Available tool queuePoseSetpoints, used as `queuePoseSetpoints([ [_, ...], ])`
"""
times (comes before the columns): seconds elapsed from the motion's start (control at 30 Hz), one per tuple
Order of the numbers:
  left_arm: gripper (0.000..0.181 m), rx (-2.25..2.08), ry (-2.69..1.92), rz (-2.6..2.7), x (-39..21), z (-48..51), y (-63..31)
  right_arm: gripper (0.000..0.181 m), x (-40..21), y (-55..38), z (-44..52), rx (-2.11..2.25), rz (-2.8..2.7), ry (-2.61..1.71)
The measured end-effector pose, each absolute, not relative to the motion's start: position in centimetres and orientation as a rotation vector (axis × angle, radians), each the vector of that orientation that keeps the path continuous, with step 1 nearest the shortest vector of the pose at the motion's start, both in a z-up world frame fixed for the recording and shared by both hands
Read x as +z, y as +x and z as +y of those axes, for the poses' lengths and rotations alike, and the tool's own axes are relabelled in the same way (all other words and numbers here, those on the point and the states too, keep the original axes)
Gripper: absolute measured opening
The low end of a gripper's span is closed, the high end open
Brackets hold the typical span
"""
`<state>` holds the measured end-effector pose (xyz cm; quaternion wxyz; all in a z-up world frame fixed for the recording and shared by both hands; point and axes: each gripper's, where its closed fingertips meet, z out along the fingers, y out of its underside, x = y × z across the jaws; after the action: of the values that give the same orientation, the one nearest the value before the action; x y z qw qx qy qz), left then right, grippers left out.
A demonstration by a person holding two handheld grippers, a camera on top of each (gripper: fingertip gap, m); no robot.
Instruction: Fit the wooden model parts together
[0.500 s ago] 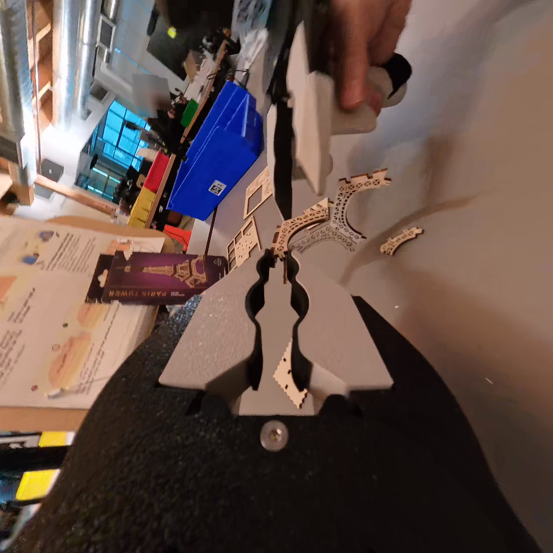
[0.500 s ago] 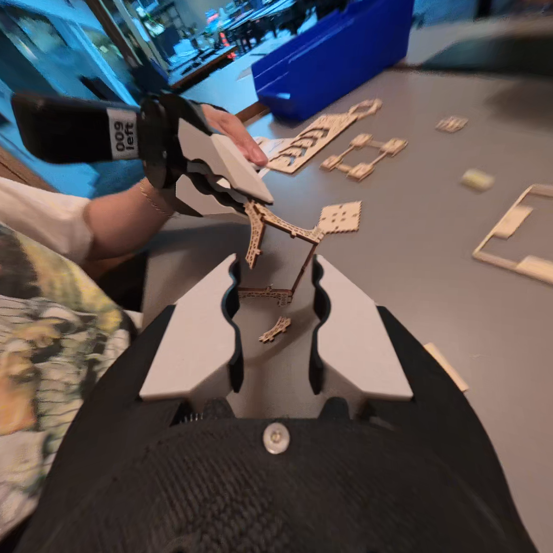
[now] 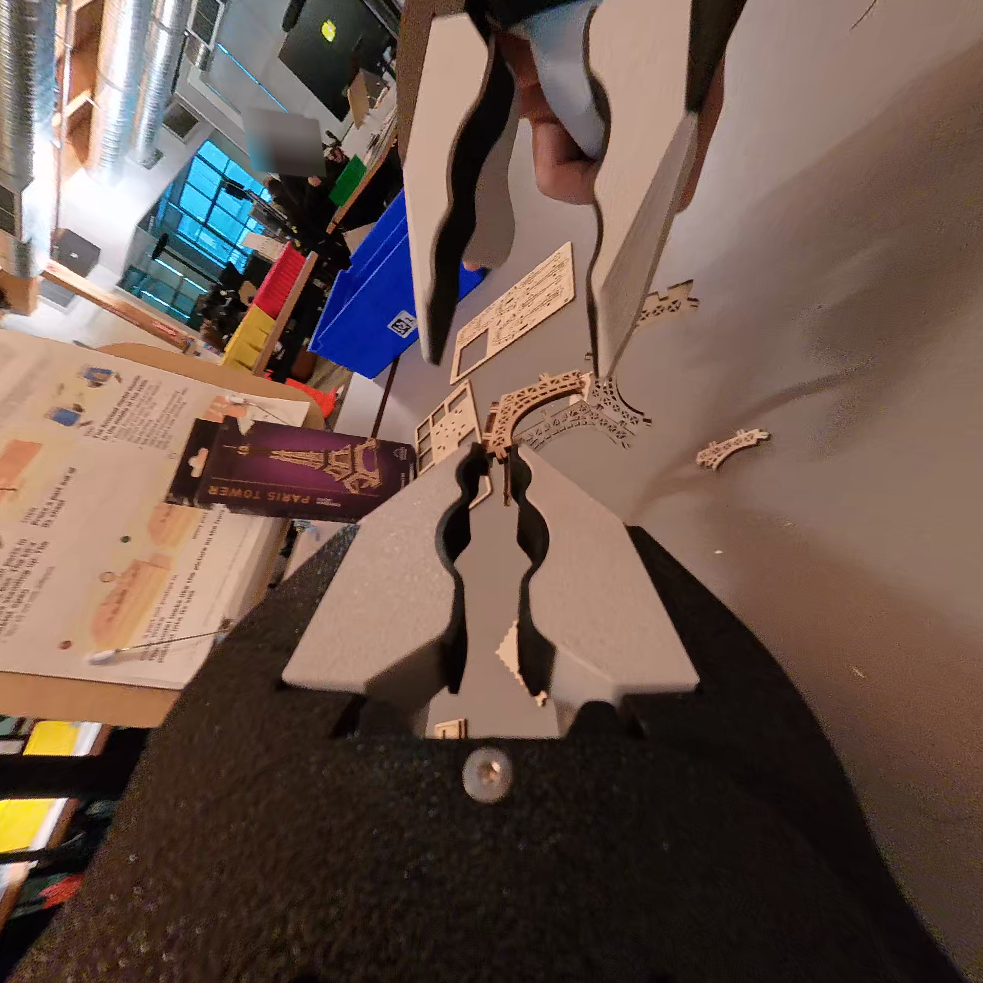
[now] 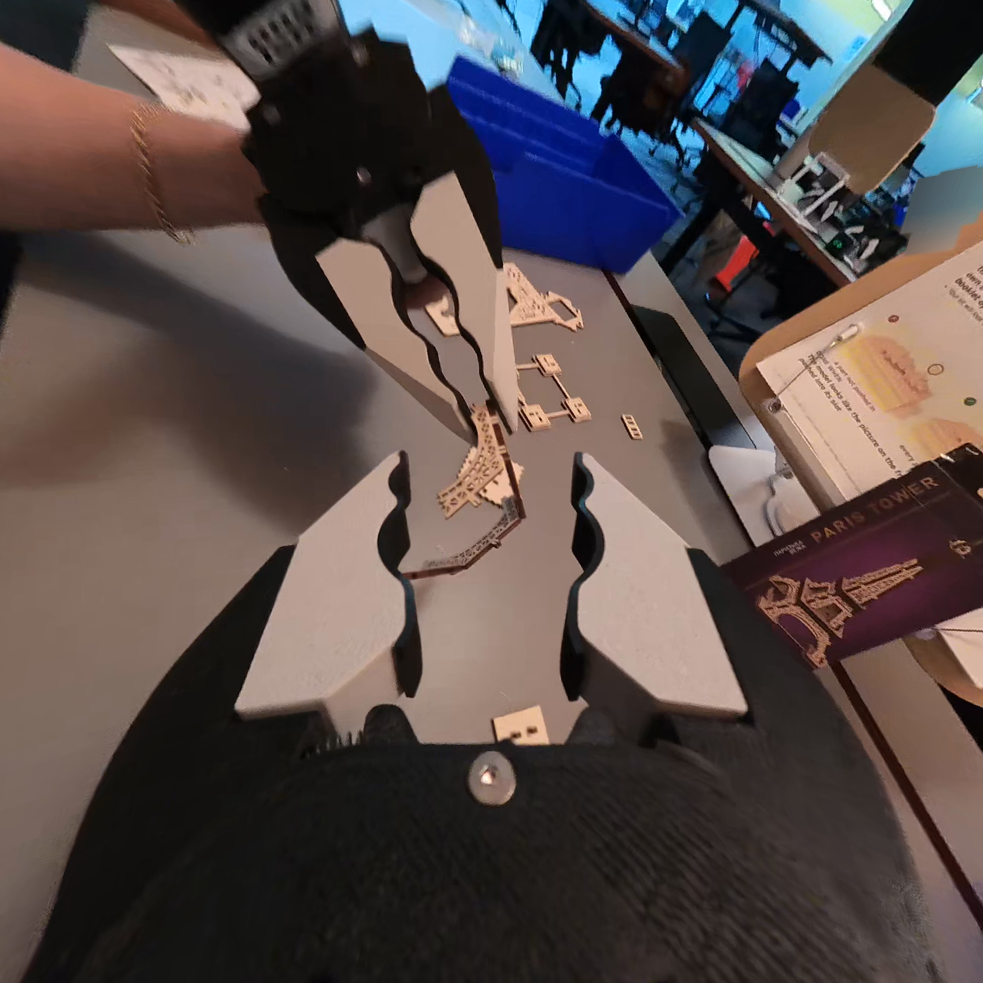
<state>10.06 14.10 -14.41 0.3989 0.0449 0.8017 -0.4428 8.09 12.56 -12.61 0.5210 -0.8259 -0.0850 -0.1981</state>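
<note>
Pinched wooden arch (image 4: 473, 478) in narrow left gripper (image 4: 489, 425) at 12 o'clock (likely to steady it). Spread right gripper (image 4: 492, 463) wide at 6 o'clock, empty, likely ready to grab.

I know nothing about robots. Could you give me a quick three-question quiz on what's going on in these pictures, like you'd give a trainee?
1. True or false: the right gripper is clamped shut on a wooden part.
2. Which tool grips the lattice arch piece? A) the left gripper B) the right gripper C) neither
3. Fill in: the bin at the far side of the table is ____ in colour.

Key:
1. False. Its fingers stand wide apart, on either side of the piece, and hold nothing.
2. A. Its fingertips pinch one end of the piece.
3. Blue.
</note>
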Motion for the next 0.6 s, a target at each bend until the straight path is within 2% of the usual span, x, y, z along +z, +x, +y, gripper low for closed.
queuePoseSetpoints([
  [0.4, 0.008, -0.877, 0.165, 1.973, -14.1, 13.9, 10.0, 0.035, -14.4, 9.2, 13.5, -0.718, -0.326, -2.101],
  [0.6, 0.008, -0.853, 0.177, 1.967, -14.3, 13.5, 9.9, 0.016, -14.6, 9.2, 13.8, -0.781, -0.377, -2.127],
])
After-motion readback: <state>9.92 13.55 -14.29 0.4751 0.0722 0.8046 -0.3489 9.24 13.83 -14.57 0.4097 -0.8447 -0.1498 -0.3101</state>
